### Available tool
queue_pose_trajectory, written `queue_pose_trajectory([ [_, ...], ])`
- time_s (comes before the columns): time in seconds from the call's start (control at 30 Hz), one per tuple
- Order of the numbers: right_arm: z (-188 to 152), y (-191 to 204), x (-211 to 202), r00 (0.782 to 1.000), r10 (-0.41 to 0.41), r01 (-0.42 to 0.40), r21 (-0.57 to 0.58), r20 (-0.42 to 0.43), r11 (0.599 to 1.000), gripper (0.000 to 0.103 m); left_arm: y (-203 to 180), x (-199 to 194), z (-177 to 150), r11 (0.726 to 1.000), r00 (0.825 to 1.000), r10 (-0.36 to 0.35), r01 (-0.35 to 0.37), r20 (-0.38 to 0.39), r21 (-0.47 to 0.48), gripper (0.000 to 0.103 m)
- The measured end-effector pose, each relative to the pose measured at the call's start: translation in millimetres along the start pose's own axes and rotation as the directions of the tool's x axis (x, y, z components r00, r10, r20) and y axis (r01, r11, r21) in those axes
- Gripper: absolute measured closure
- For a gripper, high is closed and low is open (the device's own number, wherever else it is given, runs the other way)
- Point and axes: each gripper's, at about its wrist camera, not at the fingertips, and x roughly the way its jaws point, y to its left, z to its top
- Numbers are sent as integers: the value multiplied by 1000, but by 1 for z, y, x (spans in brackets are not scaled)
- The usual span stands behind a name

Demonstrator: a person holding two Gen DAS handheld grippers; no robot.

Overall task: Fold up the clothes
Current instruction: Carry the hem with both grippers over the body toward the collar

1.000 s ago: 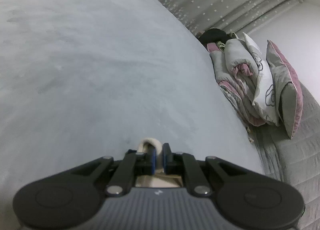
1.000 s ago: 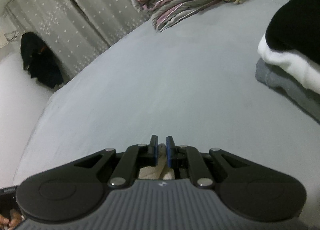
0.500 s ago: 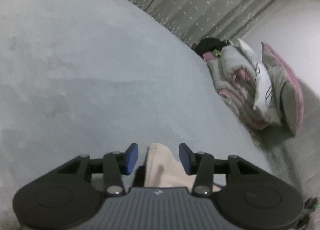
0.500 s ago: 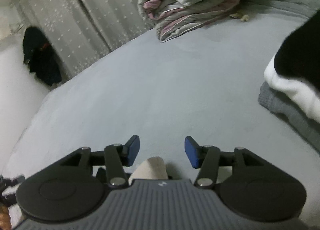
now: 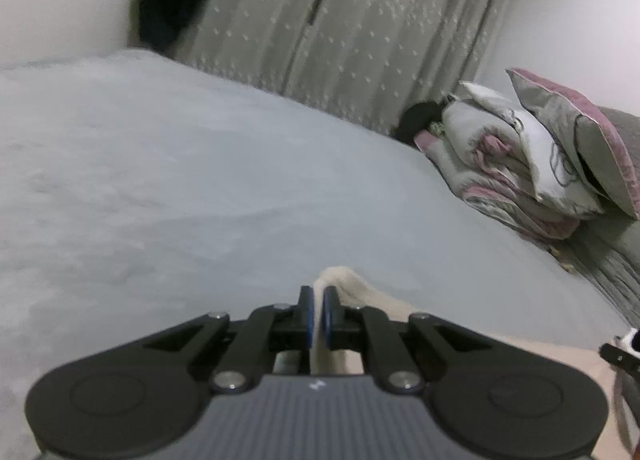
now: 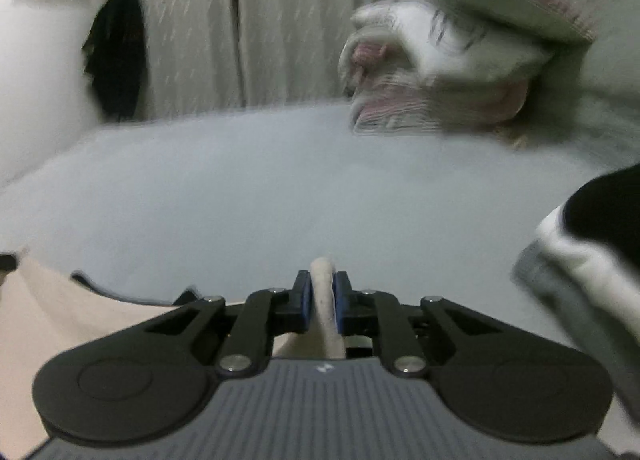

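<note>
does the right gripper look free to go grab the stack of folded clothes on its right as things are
Probably not yet: the right gripper is closing on a fold of the cream garment. The bed toward the folded stack looks bare.

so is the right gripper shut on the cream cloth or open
Shut on it: the right gripper has a fold of the cream cloth pinched between its blue pads, jaws closing.

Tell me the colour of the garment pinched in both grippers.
Cream, a pale beige; the garment shows best in the right wrist view.
</note>
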Motion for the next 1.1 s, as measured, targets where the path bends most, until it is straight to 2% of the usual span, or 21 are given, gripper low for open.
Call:
queue_pose_trajectory([
  [0.03, -1, -2, 1, 1000, -7, 7, 7, -2, 1000, 91, 1, -1, -2, 1000, 1000, 13, -13, 10, 3, 98],
  [0.13, -3, 3, 17, 997, -20, 18, -22, -78, 1000, 91, -7, 14, 1, 997, 996, 58, -54, -68, 60, 97],
  [0.2, -4, 8, 27, 990, -33, 27, -50, -136, 998, 90, -13, 26, 2, 990, 986, 105, -91, -128, 108, 97],
  [0.33, -3, 12, 40, 975, -65, 51, -71, -212, 996, 87, -20, 31, 4, 978, 977, 148, -122, -153, 169, 94],
  [0.37, -1, 13, 39, 973, -75, 61, -75, -217, 995, 81, -20, 30, 6, 977, 976, 152, -125, -155, 170, 92],
  [0.4, 1, 14, 37, 972, -86, 71, -79, -220, 994, 73, -20, 25, 8, 980, 975, 155, -131, -158, 151, 85],
  [0.43, 2, 15, 35, 970, -98, 81, -83, -223, 993, 69, -20, 20, 11, 982, 974, 158, -137, -161, 131, 72],
  [0.47, 4, 15, 29, 969, -107, 92, -77, -223, 993, 64, -20, 14, 14, 983, 973, 160, -143, -165, 111, 66],
  [0.5, 5, 15, 22, 968, -117, 104, -70, -223, 992, 63, -17, 6, 16, 988, 976, 141, -130, -168, 78, 60],
  [0.53, 7, 13, 16, 968, -116, 106, -56, -222, 993, 62, -14, -3, 19, 992, 978, 120, -114, -170, 45, 58],
  [0.6, 10, 9, 3, 969, -116, 111, -37, -217, 993, 50, -7, -15, 20, 995, 975, 101, -102, -199, 7, 54],
  [0.73, 19, 0, -11, 967, -130, 126, -30, -220, 992, 49, 4, -33, 17, 995, 953, 91, -99, -289, -13, 45],
  [0.83, 25, -2, -23, 970, -113, 114, -5, -217, 993, 49, 14, -44, 10, 996, 933, 47, -71, -358, -56, 35],
  [0.93, 23, -5, -30, 971, -83, 95, 42, -226, 995, 47, 25, -54, -2, 990, 916, -34, -23, -400, -136, 34],
  [1.03, 18, -7, -38, 972, -35, 61, 104, -233, 993, 47, 33, -53, -13, 985, 910, -76, 4, -407, -175, 34],
  [1.1, 12, -6, -42, 974, 18, 17, 150, -227, 989, 47, 33, -50, -17, 985, 912, -96, 29, -398, -171, 34],
])
